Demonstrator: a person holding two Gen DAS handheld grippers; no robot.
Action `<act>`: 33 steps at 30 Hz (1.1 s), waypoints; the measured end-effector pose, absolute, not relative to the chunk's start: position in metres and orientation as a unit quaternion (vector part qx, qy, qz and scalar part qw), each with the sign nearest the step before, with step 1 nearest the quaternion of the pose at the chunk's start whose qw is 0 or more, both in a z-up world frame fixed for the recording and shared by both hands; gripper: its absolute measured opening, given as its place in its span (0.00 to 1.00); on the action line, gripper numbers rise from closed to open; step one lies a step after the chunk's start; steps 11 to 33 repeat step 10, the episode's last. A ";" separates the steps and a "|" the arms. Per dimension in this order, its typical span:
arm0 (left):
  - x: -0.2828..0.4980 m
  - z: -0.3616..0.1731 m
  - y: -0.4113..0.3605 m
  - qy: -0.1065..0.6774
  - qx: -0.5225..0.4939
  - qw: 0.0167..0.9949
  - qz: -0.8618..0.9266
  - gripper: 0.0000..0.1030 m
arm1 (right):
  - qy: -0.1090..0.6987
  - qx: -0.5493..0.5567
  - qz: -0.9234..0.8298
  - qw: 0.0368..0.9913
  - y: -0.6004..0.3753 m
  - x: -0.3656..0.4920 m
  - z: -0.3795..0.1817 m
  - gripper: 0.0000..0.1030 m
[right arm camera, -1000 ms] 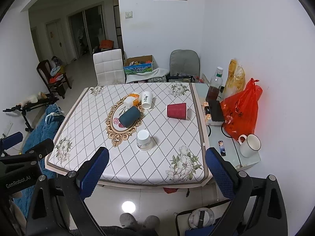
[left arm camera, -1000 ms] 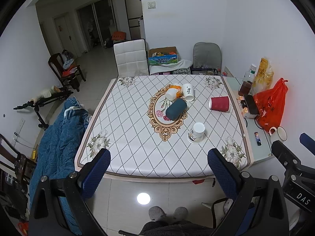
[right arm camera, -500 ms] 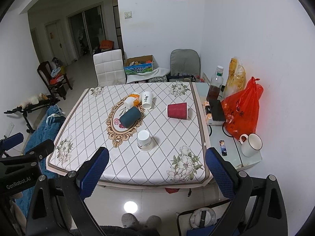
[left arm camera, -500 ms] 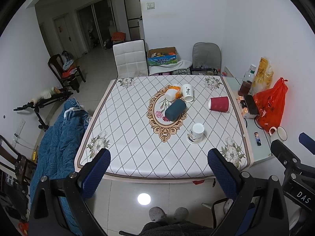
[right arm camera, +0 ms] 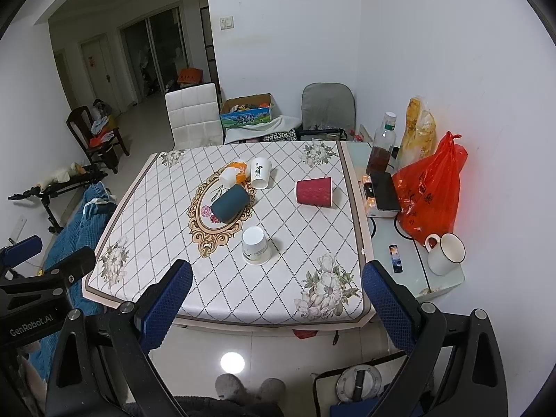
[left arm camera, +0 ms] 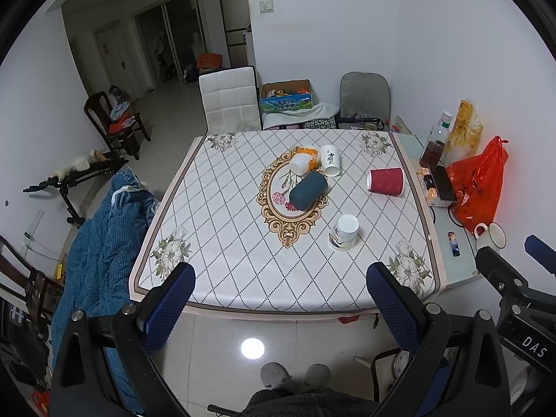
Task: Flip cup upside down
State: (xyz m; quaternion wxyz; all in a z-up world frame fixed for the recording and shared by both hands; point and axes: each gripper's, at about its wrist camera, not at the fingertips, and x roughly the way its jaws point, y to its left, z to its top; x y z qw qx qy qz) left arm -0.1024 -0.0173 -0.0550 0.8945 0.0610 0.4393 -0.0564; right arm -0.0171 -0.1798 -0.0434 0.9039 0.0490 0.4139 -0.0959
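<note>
Square table under a white diamond-patterned cloth (left arm camera: pixel 222 208). Left gripper (left arm camera: pixel 279 299) and right gripper (right arm camera: pixel 276 293) at its near edge, both wide open, holding nothing. Red ribbed paper cup (right arm camera: pixel 314 191) on its side, far right. White paper cup (right arm camera: pixel 255 245) upside down, nearer centre.

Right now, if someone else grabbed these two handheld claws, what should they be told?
Left gripper: open, empty, held at the near edge of the table. Right gripper: the same.
Red cup and dark teal cup lie on their sides; the nearest white cup seems already mouth-down.
No cup is touched yet.
Left: pick a lying cup, grip it, set it mouth-down.
</note>
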 end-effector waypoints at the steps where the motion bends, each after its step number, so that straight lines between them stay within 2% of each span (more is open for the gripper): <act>1: -0.102 -0.055 -0.018 0.440 0.060 0.894 -0.055 0.98 | 0.415 0.049 -0.095 0.904 -0.180 -0.017 -0.044 0.97; 33: -0.109 -0.063 -0.023 0.442 0.055 0.894 -0.047 0.98 | 0.416 0.052 -0.090 0.903 -0.180 -0.018 -0.045 0.97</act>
